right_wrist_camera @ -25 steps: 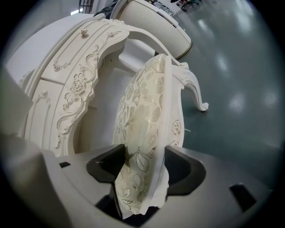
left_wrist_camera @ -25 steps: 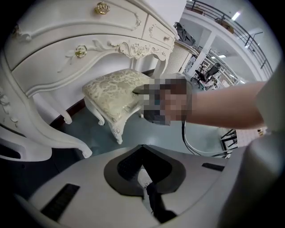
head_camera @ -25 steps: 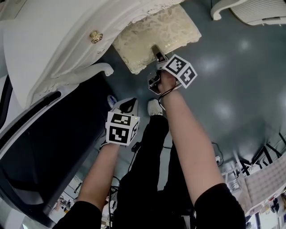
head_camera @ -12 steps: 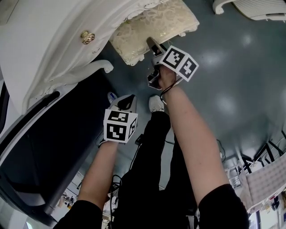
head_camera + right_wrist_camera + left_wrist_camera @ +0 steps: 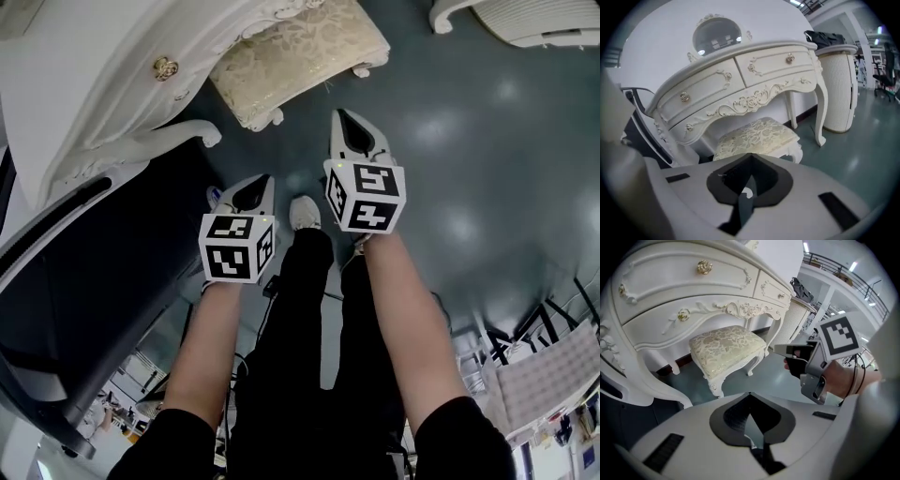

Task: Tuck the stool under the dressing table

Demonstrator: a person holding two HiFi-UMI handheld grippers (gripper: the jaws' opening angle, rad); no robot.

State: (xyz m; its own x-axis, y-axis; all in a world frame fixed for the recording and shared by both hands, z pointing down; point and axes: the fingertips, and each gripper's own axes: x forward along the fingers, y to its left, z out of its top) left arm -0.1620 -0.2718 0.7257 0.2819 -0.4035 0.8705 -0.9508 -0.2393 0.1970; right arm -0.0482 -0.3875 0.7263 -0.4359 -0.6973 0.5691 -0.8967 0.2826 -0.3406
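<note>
The right gripper (image 5: 351, 122), whose jaws have just been closed with nothing between them, is held clear of the stool (image 5: 298, 58). The stool is seen just ahead of its tip on the floor (image 5: 487, 150), partly under the dressing table (image 5: 103, 84), its long side along the table's front edge. The left gripper (image 5: 251, 192), jaws together and empty, is held further back, so the right is judged nearer

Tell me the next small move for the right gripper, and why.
Probably lower the right gripper to the front edge of the stool and nudge it further in: the seat juts out from under the dressing table, and that gripper, its jaws just closed on nothing, hangs clear of it.
</note>
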